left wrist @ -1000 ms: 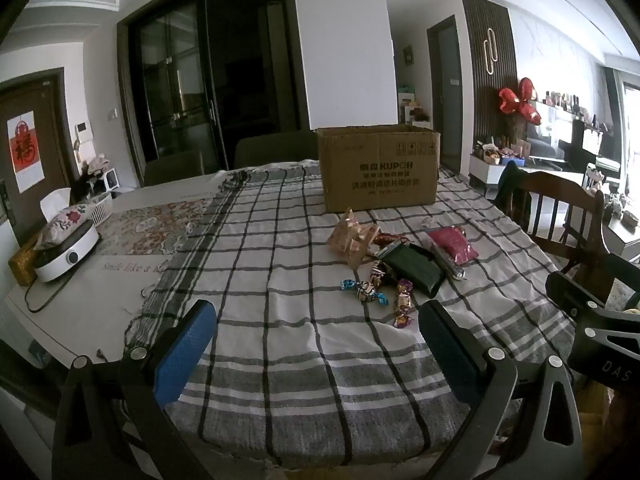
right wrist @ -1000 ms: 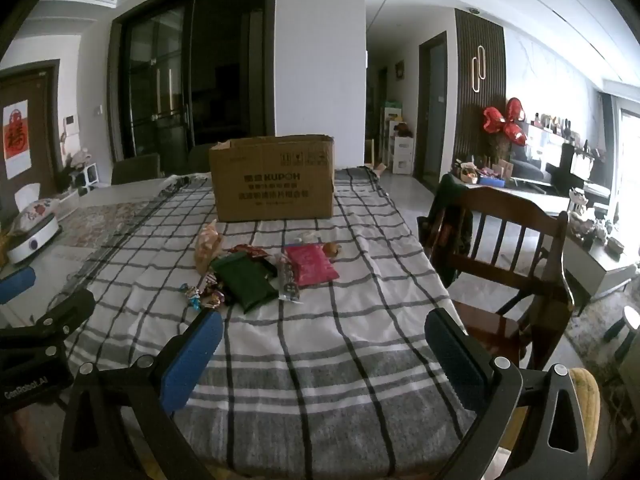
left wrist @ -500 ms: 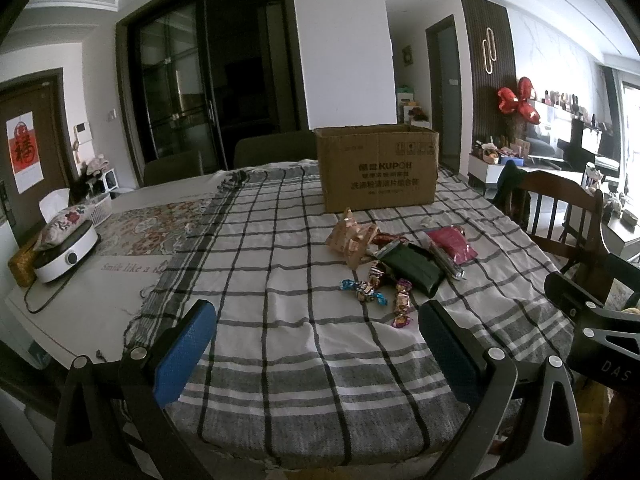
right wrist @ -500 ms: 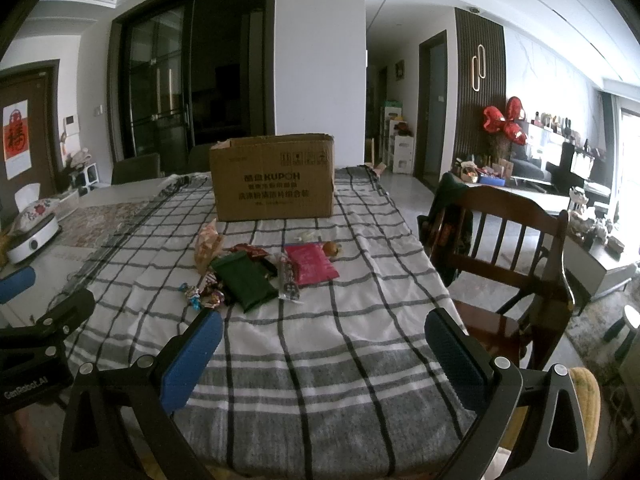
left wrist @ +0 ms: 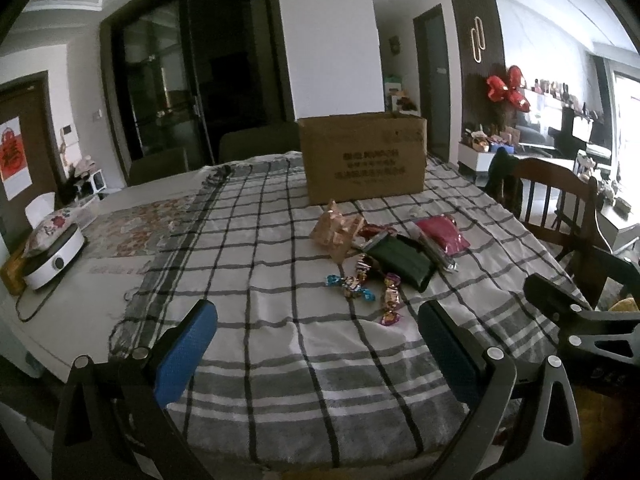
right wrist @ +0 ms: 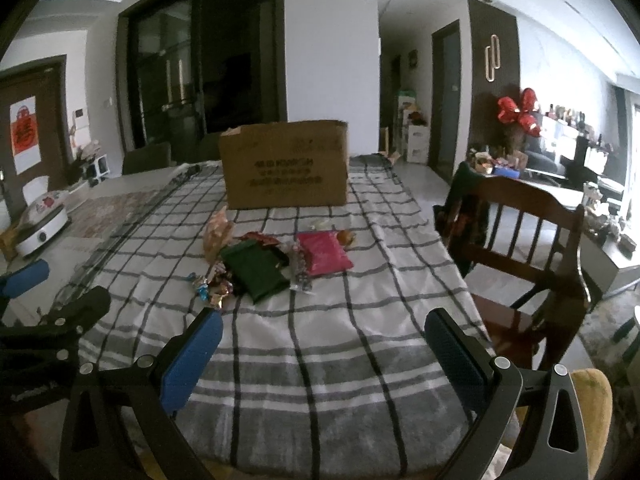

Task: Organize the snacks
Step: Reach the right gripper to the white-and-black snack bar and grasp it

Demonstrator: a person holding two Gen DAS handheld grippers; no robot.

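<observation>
Left wrist view: the left gripper [left wrist: 316, 336] hangs over the near edge of the plaid tablecloth [left wrist: 256, 240] with its blue-padded fingers [left wrist: 186, 354] spread wide and nothing between them. The snacks lie in a loose heap on the cloth ahead and a little to the right: a gold crinkled bag [left wrist: 338, 230], a dark green packet [left wrist: 402, 262], a pink packet [left wrist: 442, 234] and a few wrapped candies [left wrist: 362, 286] nearest the gripper. Behind the heap stands a brown cardboard box [left wrist: 362, 158]; its open top faces up, but the inside is hidden from this angle, so its contents cannot be told. A white round appliance [left wrist: 52, 254] sits at the far left of the table, and a wooden chair [left wrist: 556, 200] stands by the right side.

Right wrist view: the right gripper [right wrist: 324, 344] also hovers at the near table edge, fingers [right wrist: 192, 362] held wide apart and empty. The same heap lies ahead to the left, with the green packet [right wrist: 256, 268] overlapping the candies [right wrist: 214, 286] and the pink packet [right wrist: 324, 252] just beside it on the right. The cardboard box [right wrist: 284, 170] stands beyond them, well apart from the gripper, its inside again out of sight. The left gripper's fingers [right wrist: 24, 280] show at the left border
</observation>
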